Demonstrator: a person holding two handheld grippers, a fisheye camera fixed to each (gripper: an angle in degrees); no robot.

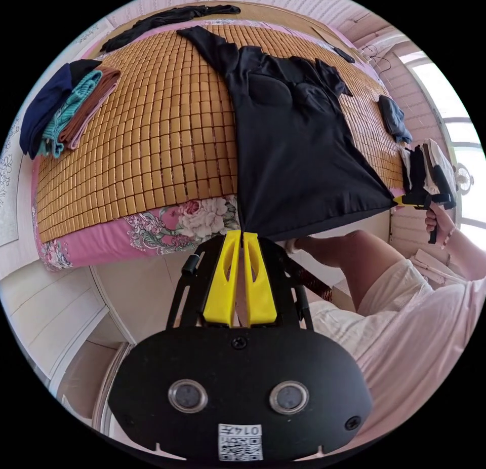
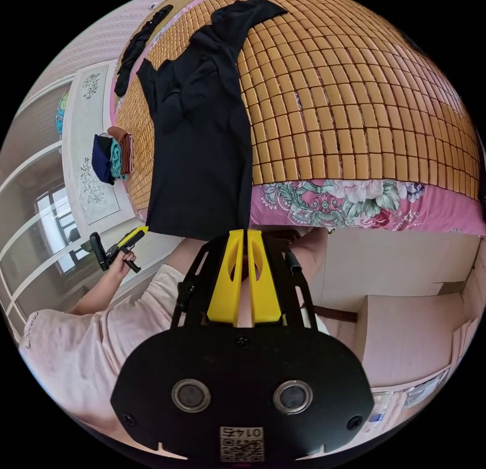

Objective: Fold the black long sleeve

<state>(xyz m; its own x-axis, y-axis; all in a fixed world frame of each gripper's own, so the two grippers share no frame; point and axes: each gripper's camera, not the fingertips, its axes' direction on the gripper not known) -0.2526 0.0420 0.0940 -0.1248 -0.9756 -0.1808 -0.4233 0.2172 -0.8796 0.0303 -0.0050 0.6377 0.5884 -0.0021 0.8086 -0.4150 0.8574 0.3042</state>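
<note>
My left gripper (image 1: pixel 242 234) and right gripper (image 2: pixel 246 232) each pinch a near hem corner of the black long sleeve (image 1: pixel 288 134), spread flat; no fold made yet.

no legible text, coded stickers only

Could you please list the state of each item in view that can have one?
Black long sleeve: spread flat on the bamboo mat, hem pulled taut past the bed edge.
Left claw: shut on a hem corner.
Right claw: shut on the other hem corner.
Stack of clothes: folded, at the mat's edge.
Dark garment: lying unfolded at the far side.
</note>
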